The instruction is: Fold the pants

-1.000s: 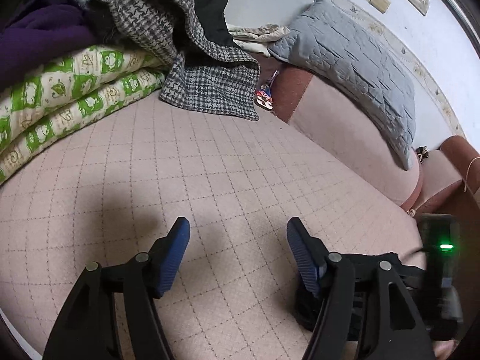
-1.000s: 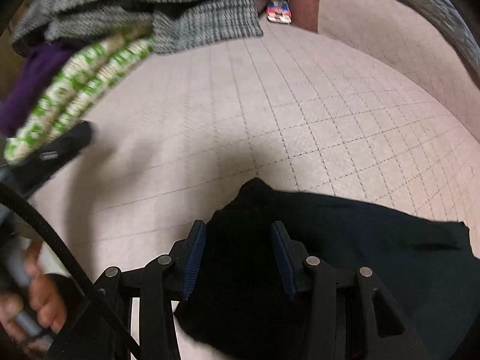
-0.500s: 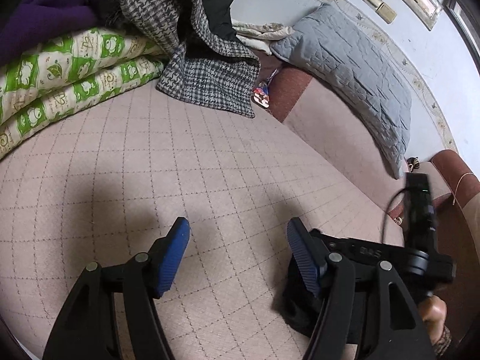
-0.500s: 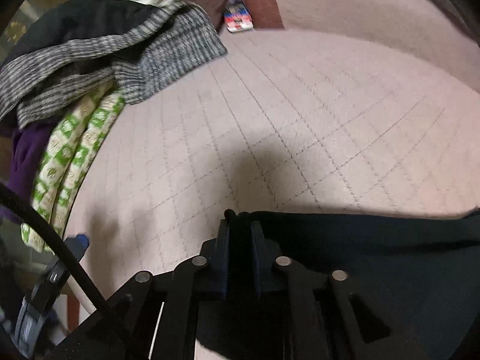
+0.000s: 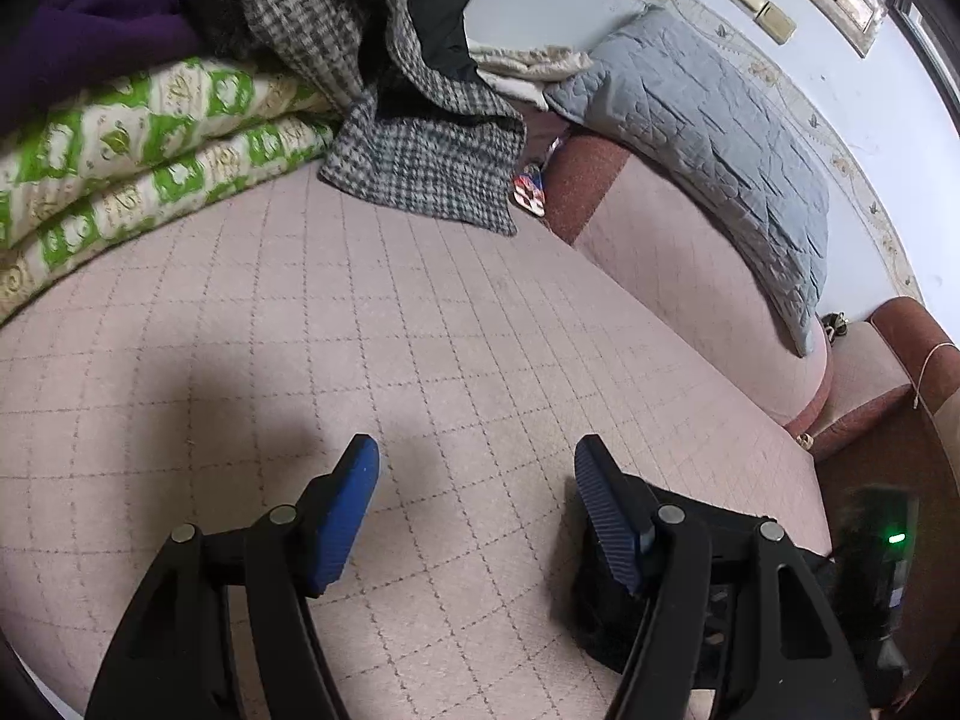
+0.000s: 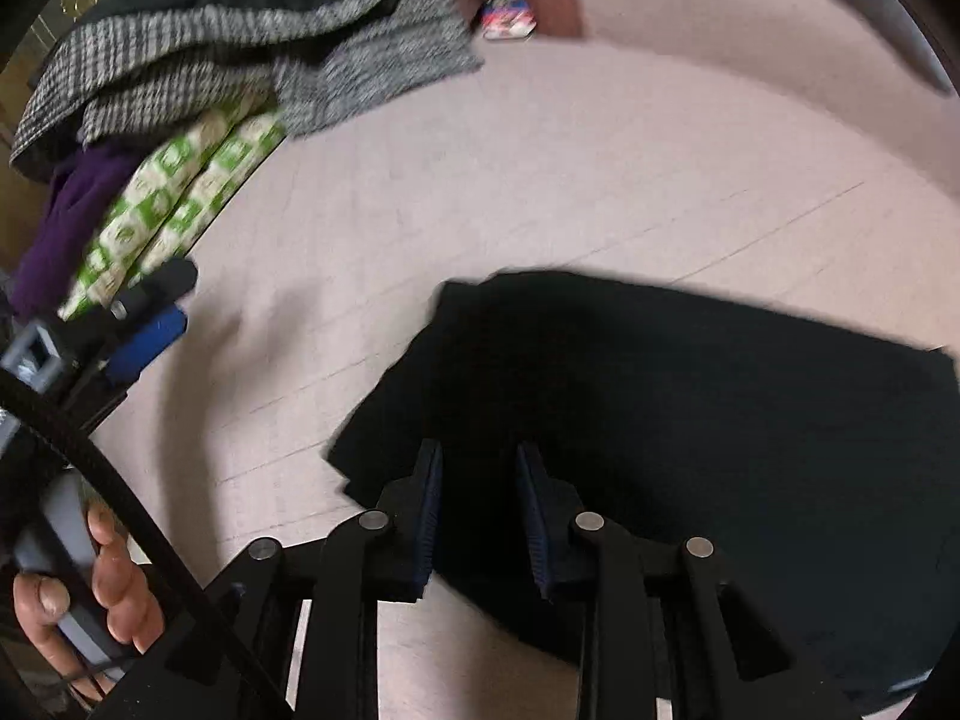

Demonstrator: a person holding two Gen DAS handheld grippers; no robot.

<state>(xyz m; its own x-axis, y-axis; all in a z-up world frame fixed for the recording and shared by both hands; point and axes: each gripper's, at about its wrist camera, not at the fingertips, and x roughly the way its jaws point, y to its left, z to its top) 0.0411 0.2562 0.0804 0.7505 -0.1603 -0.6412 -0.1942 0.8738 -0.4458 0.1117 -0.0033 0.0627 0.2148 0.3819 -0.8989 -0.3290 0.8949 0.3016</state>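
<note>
The left wrist view looks across a pale pink quilted sofa seat. The left claw fills the bottom of the frame, its two blue pads well apart with only bare seat between them; it holds nothing. At the upper left lies a folded green-and-cream quilt with a purple cloth on top. A grey checked garment drapes down from the top centre onto the seat. A grey quilted pillow leans along the sofa back at the upper right. At the lower right edge a dark device shows a small green light.

The right wrist view is blurred. The black pants lie on the same seat, filling the lower right of the frame, with one corner pointing toward the centre. The right claw sits at the bottom centre above the near left edge of the pants. Its pads stand a narrow gap apart, with dark cloth seen between them, and I cannot tell whether they press on the fabric. At the left edge the other claw's blue pad shows, and at the lower left a hand grips a grey handle. The quilt, purple cloth and checked garment sit in the upper left.
</note>
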